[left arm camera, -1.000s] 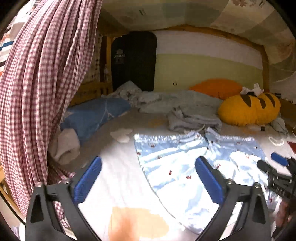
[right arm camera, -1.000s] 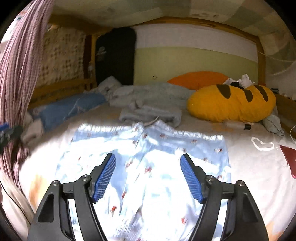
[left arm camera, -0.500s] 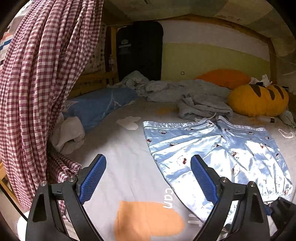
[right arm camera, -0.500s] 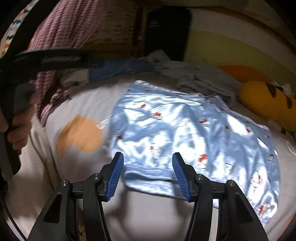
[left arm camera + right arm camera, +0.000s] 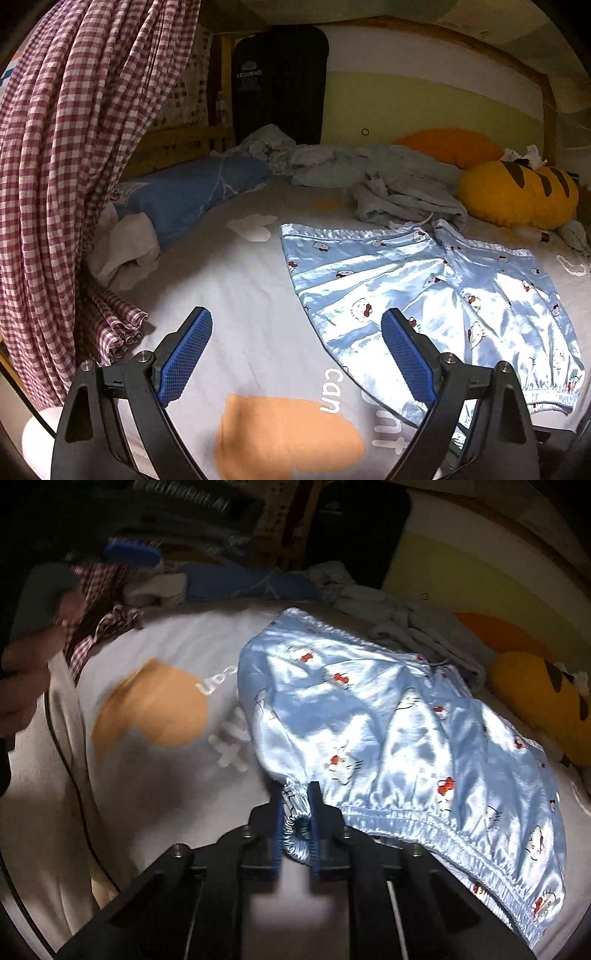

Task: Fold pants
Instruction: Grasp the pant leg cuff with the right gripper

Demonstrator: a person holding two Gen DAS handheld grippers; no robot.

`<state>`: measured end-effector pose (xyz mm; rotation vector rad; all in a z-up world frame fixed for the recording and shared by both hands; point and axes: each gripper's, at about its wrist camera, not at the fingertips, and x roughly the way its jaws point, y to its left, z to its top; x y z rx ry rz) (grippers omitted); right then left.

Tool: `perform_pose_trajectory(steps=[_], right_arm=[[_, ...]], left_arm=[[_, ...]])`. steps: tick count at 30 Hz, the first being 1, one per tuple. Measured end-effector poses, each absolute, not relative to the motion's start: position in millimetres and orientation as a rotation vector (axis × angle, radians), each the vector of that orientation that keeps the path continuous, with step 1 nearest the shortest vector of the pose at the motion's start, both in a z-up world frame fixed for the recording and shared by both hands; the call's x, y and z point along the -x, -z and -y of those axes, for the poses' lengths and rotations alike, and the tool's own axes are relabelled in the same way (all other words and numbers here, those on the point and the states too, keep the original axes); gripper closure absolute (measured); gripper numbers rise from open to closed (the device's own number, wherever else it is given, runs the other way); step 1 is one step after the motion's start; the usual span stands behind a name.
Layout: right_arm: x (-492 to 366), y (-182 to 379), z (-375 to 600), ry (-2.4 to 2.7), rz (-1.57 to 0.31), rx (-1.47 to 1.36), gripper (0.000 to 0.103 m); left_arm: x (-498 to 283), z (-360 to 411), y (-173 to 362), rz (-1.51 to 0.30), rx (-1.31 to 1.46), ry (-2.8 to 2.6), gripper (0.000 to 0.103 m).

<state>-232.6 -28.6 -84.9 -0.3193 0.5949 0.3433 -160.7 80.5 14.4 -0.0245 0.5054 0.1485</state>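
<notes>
**Inspector:** Since a second ago, what has changed?

**Operator:** My right tool point(image 5: 297, 821) has come down from above the middle of the pants point(image 5: 388, 716) to their near cuffed hem, and its jaws, wide then, are closing with the gathered elastic corner bunched between the blue pads. My left tool point(image 5: 295, 356) has dropped a little toward the bed sheet point(image 5: 236, 295); it stands wide with nothing between its fingers.

**Inspector:** Where do the pants lie?

**Operator:** Spread flat on the sheet, light blue satin with a cartoon print. The orange patch point(image 5: 288, 435) printed on the sheet is my landmark: the pants lie just to its right in the left wrist view, running away from it toward the yellow striped cushion point(image 5: 517, 194). The grey crumpled clothes point(image 5: 402, 188) sit beyond their far edge. The checked curtain point(image 5: 74, 147) hangs well to the left of the patch.

**Inspector:** Which step is in hand?

**Operator:** I judge it to be the first grasp, before any fold. One corner is being taken; the cloth is not yet lifted or doubled.

**Inspector:** What does the next move call for?

**Operator:** In my judgement, the left tool should take the matching near edge beside the patch, so both corners rise together. Satin slips, so each grip should be firm before lifting.
</notes>
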Motion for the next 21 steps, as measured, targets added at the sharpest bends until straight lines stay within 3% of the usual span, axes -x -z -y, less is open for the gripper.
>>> perform_pose_trajectory(steps=[5,11,17,21], right_arm=[[236.2,75.9,33.9,-0.343,-0.540,0.299,0.093],[221.1,74.1,51.5,-0.326,-0.616,0.227,0.093],[225.7,60.5,60.7,-0.336,-0.588,0.195,0.093],[229.5,56.2,64.4,-0.334,-0.571,0.178,0.093]], left_arm=[[156.0,-76.8,-14.5,-0.515,0.013,-0.151,0.011],[137.4,-81.5,-24.6,-0.605,0.062,-0.038,0.011],[68.6,-102.4,-43.4,-0.695,0.077,0.006,0.012],[0.7,-121.7,-39.5,-0.762,0.110,-0.019,0.026]])
